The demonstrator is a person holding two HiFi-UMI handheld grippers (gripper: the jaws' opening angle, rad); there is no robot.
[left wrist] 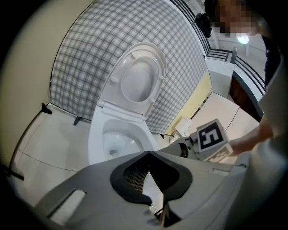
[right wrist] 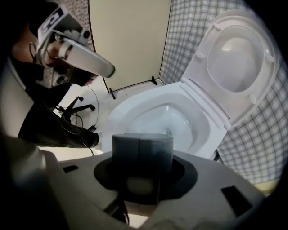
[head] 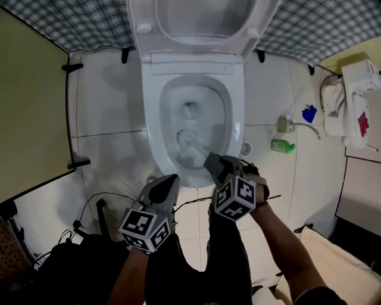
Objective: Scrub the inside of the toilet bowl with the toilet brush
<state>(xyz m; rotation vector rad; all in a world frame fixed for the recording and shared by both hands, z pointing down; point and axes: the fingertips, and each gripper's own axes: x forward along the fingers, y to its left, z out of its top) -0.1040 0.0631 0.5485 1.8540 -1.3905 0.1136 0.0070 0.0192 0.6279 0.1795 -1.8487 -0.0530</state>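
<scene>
**A:** right gripper?

**B:** Right gripper (head: 215,165) is clamped on the brush (head: 189,139) handle. It points steeply down, over the near rim of the bowl (head: 153,137).

**A:** brush head where?

**B:** Inside the bowl, on the near side of the basin. From there the handle slants toward the person and up into the jaws. The right gripper view shows the grey handle end wedged between the pads. Can't tell whether the bristles touch the porcelain.

**A:** left?

**B:** Left gripper (head: 171,181) has its jaws pressed together with nothing between them. It's outside the bowl, just in front of the near-left rim, tip aimed at the toilet. It's beside the right gripper, not touching it.

**A:** lid?

**B:** Lid (head: 196,18) is up, leaning back against the checked wall (head: 83,24).

**A:** anything else close?

**B:** Green bottle (head: 283,145) on the floor (head: 107,119) right of the toilet, well apart from both grippers.
</scene>
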